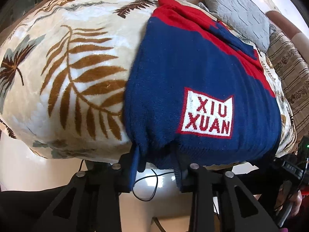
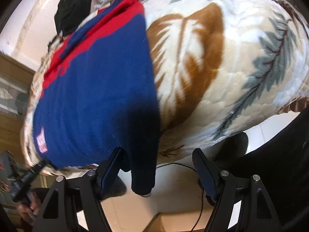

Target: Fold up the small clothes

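- So the blue-and-red knit sweater (image 1: 193, 67) was lying flat on a leaf-print blanket (image 1: 77, 67) over the bed, its hem hanging over the near edge. The white "XIU XUAN" patch (image 1: 207, 113) faced up, and a red band ran along the far end.
- Left gripper (image 1: 156, 174) sat at the hem's left corner with bunched blue knit between its jaws. Looked clenched on the hem, though I wouldn't swear the pads were fully pressing.
- Right gripper (image 2: 154, 166) was clearly released, jaws wide apart. The hem's other corner dangled between them, brushing the left finger maybe, but nothing was pinched.
- My read: this was the grab-the-hem step, ahead of the first fold. One corner taken, the other not yet.
- Next move would've called for the right gripper to close on that dangling corner, then both to lift evenly and carry the hem towards the red end, keeping it taut so it doesn't bunch.
- A grey quilted pillow (image 1: 237, 13) lay beyond the sweater, out of the way.
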Available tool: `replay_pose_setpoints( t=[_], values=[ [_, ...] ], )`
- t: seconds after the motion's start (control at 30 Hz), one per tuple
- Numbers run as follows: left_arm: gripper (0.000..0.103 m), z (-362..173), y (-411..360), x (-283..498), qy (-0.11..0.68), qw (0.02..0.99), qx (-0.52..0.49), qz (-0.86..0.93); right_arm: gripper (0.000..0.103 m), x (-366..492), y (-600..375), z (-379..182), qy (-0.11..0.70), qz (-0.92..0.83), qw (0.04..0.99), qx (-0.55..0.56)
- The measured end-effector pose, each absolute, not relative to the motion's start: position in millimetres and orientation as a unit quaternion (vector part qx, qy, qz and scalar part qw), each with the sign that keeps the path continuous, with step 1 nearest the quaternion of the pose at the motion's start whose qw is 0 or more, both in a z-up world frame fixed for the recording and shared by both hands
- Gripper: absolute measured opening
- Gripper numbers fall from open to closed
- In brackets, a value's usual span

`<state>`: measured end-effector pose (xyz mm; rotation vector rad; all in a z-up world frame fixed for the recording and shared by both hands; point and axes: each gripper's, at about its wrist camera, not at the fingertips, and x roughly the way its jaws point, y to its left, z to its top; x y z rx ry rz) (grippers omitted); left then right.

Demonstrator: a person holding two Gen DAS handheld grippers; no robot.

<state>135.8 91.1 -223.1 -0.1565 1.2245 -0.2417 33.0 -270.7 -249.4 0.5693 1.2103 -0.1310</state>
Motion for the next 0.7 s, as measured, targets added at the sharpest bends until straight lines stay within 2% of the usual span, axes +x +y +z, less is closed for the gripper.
replay_pose_setpoints(
  t=[0.1,0.13,0.17,0.2,0.23,0.3,0.7],
  values=[
    [0.032,-223.0,96.1,132.0,0.572,0.808,-0.082,-0.118,0.076,38.3,-258.1,-258.2,0.569,-0.056,0.781,0.250],
    [0.029,-224.7,99.9,130.6,0.572,0.807,-0.089,-0.121,0.065,39.5,-256.9,-259.8,0.568,-0.055,0.782,0.252],
    [0.019,-224.4,104.2,130.5,0.571,0.805,-0.102,-0.124,0.054,40.1,-256.9,-259.9,0.565,-0.048,0.783,0.255],
    [0.012,-223.5,107.0,129.7,0.568,0.806,-0.111,-0.126,0.026,39.3,-258.6,-259.7,0.565,-0.040,0.783,0.257],
    [0.011,-222.7,110.3,128.6,0.567,0.805,-0.118,-0.129,0.016,39.0,-258.4,-259.1,0.566,-0.032,0.781,0.261],
    [0.008,-218.1,114.0,125.9,0.560,0.808,-0.127,-0.135,0.008,36.3,-254.9,-250.0,0.563,-0.021,0.786,0.254],
    [0.007,-166.0,136.5,107.3,0.503,0.830,-0.150,-0.189,0.007,25.2,-257.0,-148.1,0.476,0.064,0.839,0.257]
  ],
)
